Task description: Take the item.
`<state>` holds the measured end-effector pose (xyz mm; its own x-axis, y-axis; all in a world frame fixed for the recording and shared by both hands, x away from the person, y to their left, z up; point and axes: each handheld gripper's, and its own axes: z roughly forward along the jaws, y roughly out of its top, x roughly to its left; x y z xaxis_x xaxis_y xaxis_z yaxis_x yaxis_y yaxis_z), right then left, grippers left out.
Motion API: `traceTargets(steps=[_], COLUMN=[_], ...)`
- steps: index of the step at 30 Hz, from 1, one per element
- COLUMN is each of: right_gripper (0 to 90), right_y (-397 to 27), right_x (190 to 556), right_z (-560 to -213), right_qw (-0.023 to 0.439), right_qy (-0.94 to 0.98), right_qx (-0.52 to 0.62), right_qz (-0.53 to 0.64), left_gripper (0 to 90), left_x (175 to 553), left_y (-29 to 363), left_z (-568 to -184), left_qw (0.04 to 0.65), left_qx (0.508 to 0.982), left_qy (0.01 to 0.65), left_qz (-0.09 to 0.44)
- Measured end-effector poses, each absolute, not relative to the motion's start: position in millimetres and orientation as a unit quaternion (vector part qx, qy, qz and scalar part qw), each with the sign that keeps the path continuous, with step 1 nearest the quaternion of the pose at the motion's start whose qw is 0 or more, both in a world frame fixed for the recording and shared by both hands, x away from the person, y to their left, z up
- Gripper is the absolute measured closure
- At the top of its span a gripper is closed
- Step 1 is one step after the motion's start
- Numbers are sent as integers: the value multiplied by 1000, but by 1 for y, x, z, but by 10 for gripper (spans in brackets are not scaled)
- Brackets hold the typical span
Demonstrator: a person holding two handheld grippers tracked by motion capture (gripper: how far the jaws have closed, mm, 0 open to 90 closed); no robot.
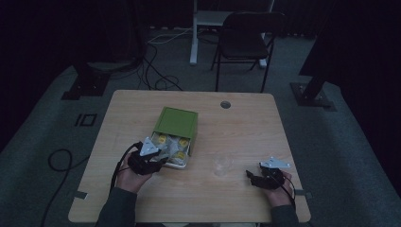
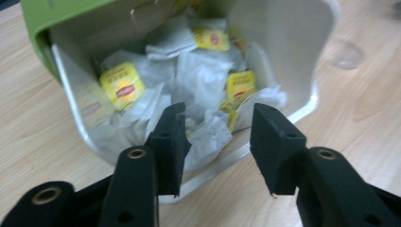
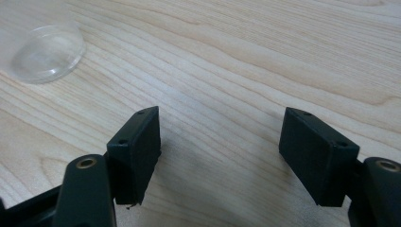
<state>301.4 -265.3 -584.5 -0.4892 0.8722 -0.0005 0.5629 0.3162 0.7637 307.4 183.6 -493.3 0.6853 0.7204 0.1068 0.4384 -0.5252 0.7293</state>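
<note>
While left tool (image 2: 215, 142) gapes at teabag box (image 2: 302, 56) | right tool (image 3: 220, 156) wide | clear dish (image 3: 47, 52) near, on table (image 3: 236, 56)

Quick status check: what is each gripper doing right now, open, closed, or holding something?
Left gripper: open, holding nothing, jaws at the near rim of the tea bag box.
Right gripper: open, holding nothing, over the bare table.
</note>
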Motion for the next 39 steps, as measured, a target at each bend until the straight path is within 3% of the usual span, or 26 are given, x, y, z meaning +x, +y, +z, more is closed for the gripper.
traceTargets(steps=[7, 11, 15, 39], right_gripper=[297, 297, 297, 297], right_y=[-265, -265, -265, -265], right_x=[301, 301, 301, 301], right_z=[-584, -584, -584, -584], right_qw=[213, 213, 213, 213], right_qy=[783, 783, 783, 782], right_qx=[458, 458, 458, 459], right_qz=[363, 363, 363, 363], left_gripper=[626, 770, 846, 875], left_x=[313, 314, 313, 303], left_y=[184, 184, 185, 195], left_z=[-499, -500, -498, -461], left_qw=[334, 327, 329, 374], left_qx=[853, 856, 856, 840], left_qy=[348, 350, 347, 337], left_qz=[199, 197, 197, 203])
